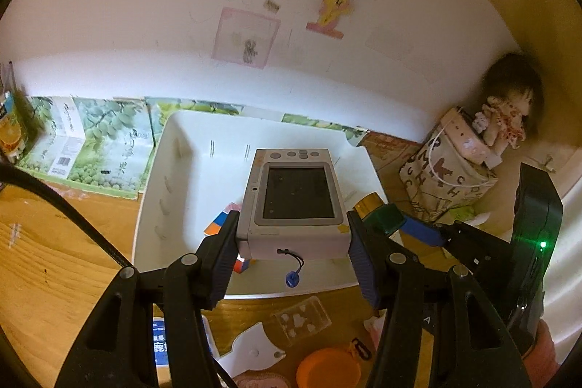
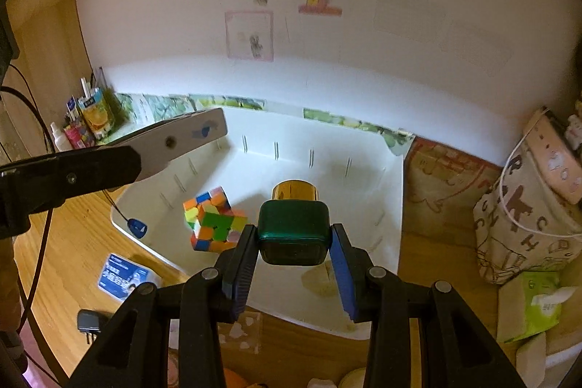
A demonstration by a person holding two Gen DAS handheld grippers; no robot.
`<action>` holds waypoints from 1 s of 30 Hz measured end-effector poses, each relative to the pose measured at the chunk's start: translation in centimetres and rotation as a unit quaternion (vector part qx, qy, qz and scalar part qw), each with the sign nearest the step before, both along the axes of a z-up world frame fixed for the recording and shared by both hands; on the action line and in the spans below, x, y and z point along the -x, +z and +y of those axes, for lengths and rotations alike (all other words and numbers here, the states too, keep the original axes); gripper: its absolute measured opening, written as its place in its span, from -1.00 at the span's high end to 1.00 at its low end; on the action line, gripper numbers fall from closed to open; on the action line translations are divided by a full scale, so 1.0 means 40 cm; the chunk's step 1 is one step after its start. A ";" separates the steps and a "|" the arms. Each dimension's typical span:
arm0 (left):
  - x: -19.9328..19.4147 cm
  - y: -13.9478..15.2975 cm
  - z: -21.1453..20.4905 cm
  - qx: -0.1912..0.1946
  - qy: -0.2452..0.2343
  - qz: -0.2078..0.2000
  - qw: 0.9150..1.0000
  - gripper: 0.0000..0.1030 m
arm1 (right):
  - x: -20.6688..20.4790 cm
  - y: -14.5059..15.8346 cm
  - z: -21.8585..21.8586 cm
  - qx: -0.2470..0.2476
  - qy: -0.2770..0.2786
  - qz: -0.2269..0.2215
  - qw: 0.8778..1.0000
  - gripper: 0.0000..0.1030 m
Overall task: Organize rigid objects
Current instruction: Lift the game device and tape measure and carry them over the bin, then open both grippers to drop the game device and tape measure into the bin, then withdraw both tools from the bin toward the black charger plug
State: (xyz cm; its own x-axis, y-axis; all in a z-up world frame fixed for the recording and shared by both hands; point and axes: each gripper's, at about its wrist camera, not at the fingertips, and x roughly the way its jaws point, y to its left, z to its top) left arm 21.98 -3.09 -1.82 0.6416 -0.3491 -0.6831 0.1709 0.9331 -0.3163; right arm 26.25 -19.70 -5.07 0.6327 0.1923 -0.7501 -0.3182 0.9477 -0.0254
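My left gripper is shut on a grey handheld device with a dark screen and holds it above the near part of a white bin. A blue tag hangs from it. My right gripper is shut on a dark green bottle with a gold cap, held over the same bin. A colourful puzzle cube lies inside the bin, partly hidden by the device in the left wrist view. The device and left gripper show at the left of the right wrist view.
A patterned cloth bag and a doll stand right of the bin. A green tissue pack lies near right. An orange lid, a clear plastic case and a blue-labelled packet lie on the wooden desk in front. Juice cartons stand far left.
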 end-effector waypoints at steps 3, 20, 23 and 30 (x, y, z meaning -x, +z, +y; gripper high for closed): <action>-0.025 -0.025 -0.013 -0.002 0.003 0.012 1.000 -0.16 | -0.023 -0.027 -0.002 -0.002 0.002 0.016 1.000 0.22; -0.110 -0.142 -0.066 -0.040 0.010 0.089 0.995 -0.17 | -0.057 -0.074 -0.006 -0.024 0.003 0.036 0.999 0.21; -0.110 -0.140 -0.059 -0.033 0.012 0.090 0.995 -0.24 | -0.055 -0.070 -0.010 -0.022 -0.001 0.036 0.999 0.21; -0.082 -0.078 -0.036 -0.032 0.023 0.040 0.998 -0.43 | -0.024 -0.034 -0.021 -0.024 -0.018 0.021 0.999 -0.04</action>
State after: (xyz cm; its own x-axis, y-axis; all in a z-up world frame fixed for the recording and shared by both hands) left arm 25.28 -4.51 -4.95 0.5989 -0.2737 -0.7526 0.1032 0.9583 -0.2664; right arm 27.22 -20.52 -6.42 0.6073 0.2071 -0.7670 -0.2841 0.9582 0.0338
